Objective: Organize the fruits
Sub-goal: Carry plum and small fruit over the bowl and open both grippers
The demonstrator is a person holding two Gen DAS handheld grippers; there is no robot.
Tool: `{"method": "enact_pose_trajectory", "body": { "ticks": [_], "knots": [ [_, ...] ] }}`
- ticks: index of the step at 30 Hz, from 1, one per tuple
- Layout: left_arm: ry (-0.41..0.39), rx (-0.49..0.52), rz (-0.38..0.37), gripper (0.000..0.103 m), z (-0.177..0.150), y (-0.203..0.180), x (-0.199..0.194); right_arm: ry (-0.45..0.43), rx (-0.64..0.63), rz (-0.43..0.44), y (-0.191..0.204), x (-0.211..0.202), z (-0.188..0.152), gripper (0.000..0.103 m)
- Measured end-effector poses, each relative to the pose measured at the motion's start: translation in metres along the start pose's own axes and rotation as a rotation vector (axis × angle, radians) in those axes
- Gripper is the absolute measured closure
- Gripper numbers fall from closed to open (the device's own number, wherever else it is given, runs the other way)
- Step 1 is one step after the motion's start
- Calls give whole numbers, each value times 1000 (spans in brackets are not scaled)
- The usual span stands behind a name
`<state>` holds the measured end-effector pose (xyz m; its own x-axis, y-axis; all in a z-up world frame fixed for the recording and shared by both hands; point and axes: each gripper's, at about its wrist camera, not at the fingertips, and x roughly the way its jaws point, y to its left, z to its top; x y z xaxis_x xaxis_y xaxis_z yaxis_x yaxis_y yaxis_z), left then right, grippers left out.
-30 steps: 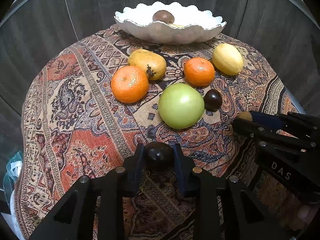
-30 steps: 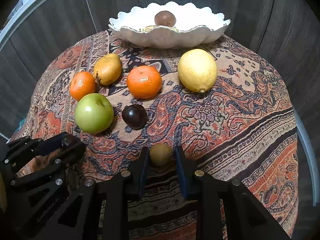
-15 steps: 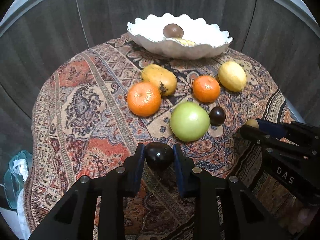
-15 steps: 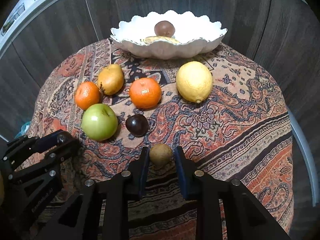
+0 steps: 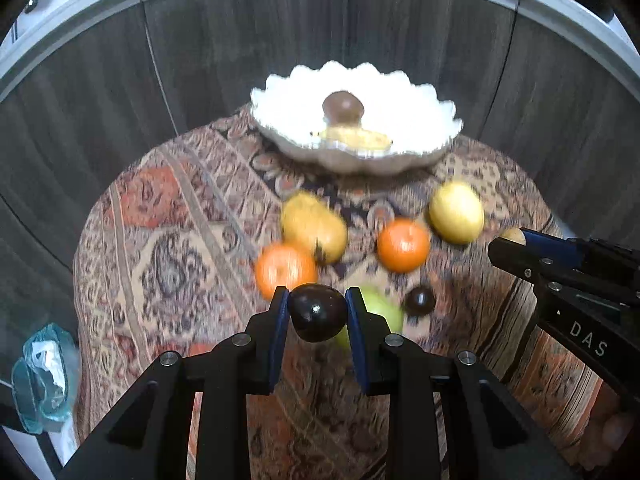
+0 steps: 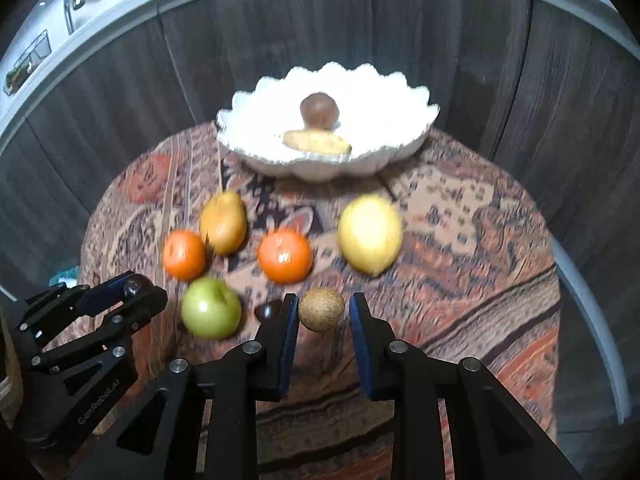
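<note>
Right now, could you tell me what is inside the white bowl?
The bowl holds a round brown fruit and, in front of it, a yellowish fruit; blur and the near rim hide anything lower.

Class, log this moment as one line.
left tongs: dark plum | right tongs: brown fruit | bowl: two fruits

Your left gripper (image 5: 317, 312) grips a dark glossy plum (image 5: 318, 312), your right (image 6: 323, 312) a small speckled brown fruit (image 6: 321, 309). On the patterned cloth lie two oranges (image 6: 284, 256), a pear (image 6: 223, 222), lemon (image 6: 369, 233), green apple (image 6: 211, 307) and another dark plum (image 5: 419, 301). The white scalloped bowl (image 6: 384, 156) holds a brown round fruit (image 6: 319, 110) and a yellowish piece.
</note>
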<state>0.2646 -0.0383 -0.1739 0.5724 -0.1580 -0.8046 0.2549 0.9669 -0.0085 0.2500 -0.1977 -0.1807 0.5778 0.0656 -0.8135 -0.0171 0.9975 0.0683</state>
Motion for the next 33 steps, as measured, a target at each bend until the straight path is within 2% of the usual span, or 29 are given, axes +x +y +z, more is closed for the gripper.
{"method": "enact_pose_trajectory", "body": {
  "ticks": [12, 20, 26, 33],
  "knots": [
    [-90, 3, 6, 75, 80, 4, 8, -98, 1, -25, -14, -2, 68, 76],
    [-110, -2, 2, 75, 124, 8, 25, -126, 14, -37, -25, 12, 105, 76],
    [-112, 1, -20, 75, 145, 7, 43, -136, 30, -43, -36, 25, 126, 76],
    [-87, 5, -8, 75, 157, 7, 73, -109, 35, -53, -46, 53, 140, 76]
  ]
}}
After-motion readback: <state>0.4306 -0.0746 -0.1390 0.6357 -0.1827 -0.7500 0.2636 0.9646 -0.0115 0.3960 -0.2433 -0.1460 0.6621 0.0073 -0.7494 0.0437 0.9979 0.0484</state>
